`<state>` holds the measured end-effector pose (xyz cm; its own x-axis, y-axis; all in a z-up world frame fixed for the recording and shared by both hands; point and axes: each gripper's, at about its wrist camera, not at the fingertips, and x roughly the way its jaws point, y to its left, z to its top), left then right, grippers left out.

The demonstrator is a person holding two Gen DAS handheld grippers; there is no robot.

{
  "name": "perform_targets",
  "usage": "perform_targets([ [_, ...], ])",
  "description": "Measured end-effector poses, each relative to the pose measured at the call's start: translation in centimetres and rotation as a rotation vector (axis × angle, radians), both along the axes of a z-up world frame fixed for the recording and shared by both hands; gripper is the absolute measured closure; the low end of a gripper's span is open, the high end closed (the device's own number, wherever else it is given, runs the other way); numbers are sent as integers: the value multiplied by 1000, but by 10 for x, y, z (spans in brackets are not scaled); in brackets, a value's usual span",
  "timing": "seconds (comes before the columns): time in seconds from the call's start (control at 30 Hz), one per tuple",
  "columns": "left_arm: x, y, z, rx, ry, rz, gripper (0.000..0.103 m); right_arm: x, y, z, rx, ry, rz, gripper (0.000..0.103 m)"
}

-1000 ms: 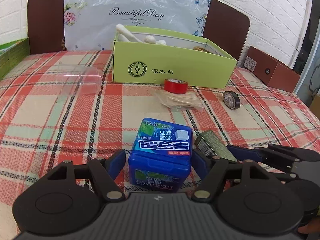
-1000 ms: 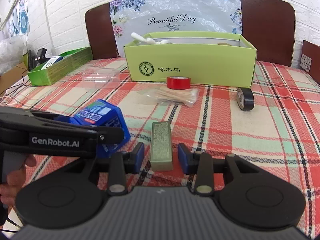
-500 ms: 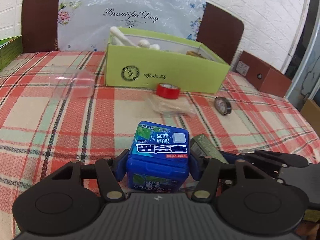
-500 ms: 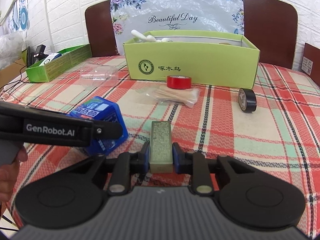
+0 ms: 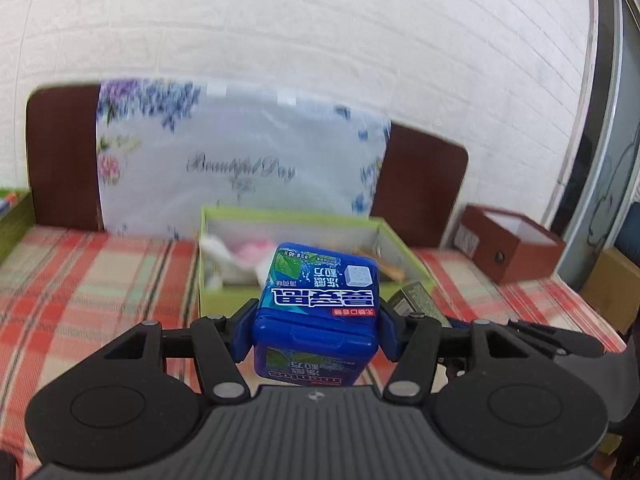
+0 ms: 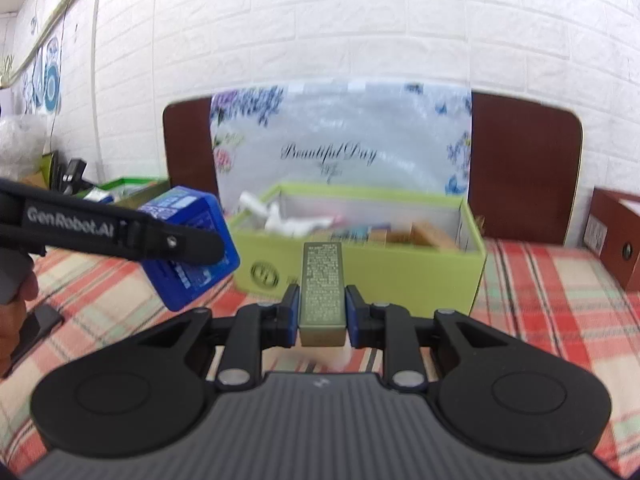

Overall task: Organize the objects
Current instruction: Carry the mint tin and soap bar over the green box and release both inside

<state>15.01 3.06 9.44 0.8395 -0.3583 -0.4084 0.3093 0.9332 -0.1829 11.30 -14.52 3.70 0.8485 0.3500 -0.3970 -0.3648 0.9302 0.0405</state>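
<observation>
Blue fingers of the left gripper [image 5: 316, 330] are clamped on both sides of a blue gum tub [image 5: 318, 312], which hangs clear of the plaid-covered table [image 5: 92, 280], its printed lid facing up and reading upside down from the wrist view. Straight ahead of it sits the open green box [image 5: 304, 224], with white and pink things lying blurred inside. From the right wrist view the same tub [image 6: 192, 244] shows to the left, tilted, half hidden by the left gripper's black arm — it is level with the box's near left corner, though whether it is over the rim cannot be told.

The right gripper [image 6: 322, 310] has its fingers pressed tight against the long sides of a slim olive-green carton [image 6: 323, 286], held lengthwise and pointing at the front wall of the green box [image 6: 380, 268]; the carton is off the table. White bottles and small packets lie inside the box, unclear in detail. Behind it leans a flowered "Beautiful Day" bag [image 6: 340, 148] against a brown headboard [image 6: 524, 168]. A brown box [image 5: 512, 248] stands at the far right, apart from the rest.
</observation>
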Motion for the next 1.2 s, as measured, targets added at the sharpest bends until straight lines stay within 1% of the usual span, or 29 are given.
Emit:
perform_targets([
  [0.1, 23, -4, 18, 15, -52, 26, 41, 24, -3, 15, 7, -41, -11, 81],
  [0.17, 43, -6, 25, 11, -56, 42, 41, 41, -3, 24, -9, -83, -32, 81],
  [0.27, 75, -11, 26, 33, -67, 72, 41, 68, -6, 31, 1, -106, -54, 81],
  [0.33, 96, -15, 20, 69, -70, 80, 41, 86, -6, 32, 8, -107, -59, 81],
  [0.37, 106, -15, 16, 70, -54, 93, 41, 94, -5, 32, 3, -110, -58, 81],
  [0.43, 124, -13, 8, 48, -17, 103, 41, 107, -2, 28, -21, -114, -67, 80],
  [0.53, 143, -9, -2, 26, 17, 112, 41, 125, 7, 15, -89, -119, -62, 81],
  [0.6, 152, -8, -8, 20, 35, 118, 41, 138, 10, 6, -99, -104, -59, 81],
  [0.7, 160, -4, -15, 1, 36, 121, 41, 160, 12, -6, -81, -61, -69, 81],
  [0.73, 162, -2, -17, -12, 22, 129, 40, 167, 13, -9, -70, -51, -75, 80],
  [0.77, 163, 0, -19, -26, 0, 136, 25, 175, 15, -11, -62, -44, -80, 80],
  [0.8, 164, 2, -21, -28, -6, 147, 16, 181, 16, -13, -56, -40, -80, 80],
  [0.83, 164, 4, -22, -24, -3, 168, 13, 190, 18, -16, -49, -31, -64, 72],
  [0.87, 163, 7, -22, -17, 6, 188, 13, 196, 20, -19, -48, -9, -36, 61],
  [0.9, 162, 10, -22, -11, 16, 195, 13, 200, 21, -22, -56, 23, -20, 42],
  [0.93, 159, 14, -22, -6, 21, 196, 13, 198, 22, -25, -70, 29, -23, 38],
  [0.97, 154, 16, -21, -4, 17, 198, 13, 191, 22, -27, -86, 3, -20, 38],
  [1.0, 147, 18, -21, -5, 9, 198, 13, 185, 22, -28, -104, -22, -19, 34],
  [1.03, 141, 20, -19, -11, 4, 195, 13, 178, 21, -27, -125, -48, -34, 28],
  [1.07, 134, 20, -18, -16, 1, 192, 13, 172, 20, -25, -129, -65, -49, 26],
  [1.1, 126, 20, -17, -16, 6, 193, 13, 165, 18, -23, -116, -82, -62, 21],
  [1.13, 118, 20, -16, -18, 10, 192, 13, 158, 16, -19, -97, -90, -69, 19],
  [1.2, 99, 19, -13, -26, 5, 164, 13, 144, 13, -10, -63, -96, -72, 12],
])
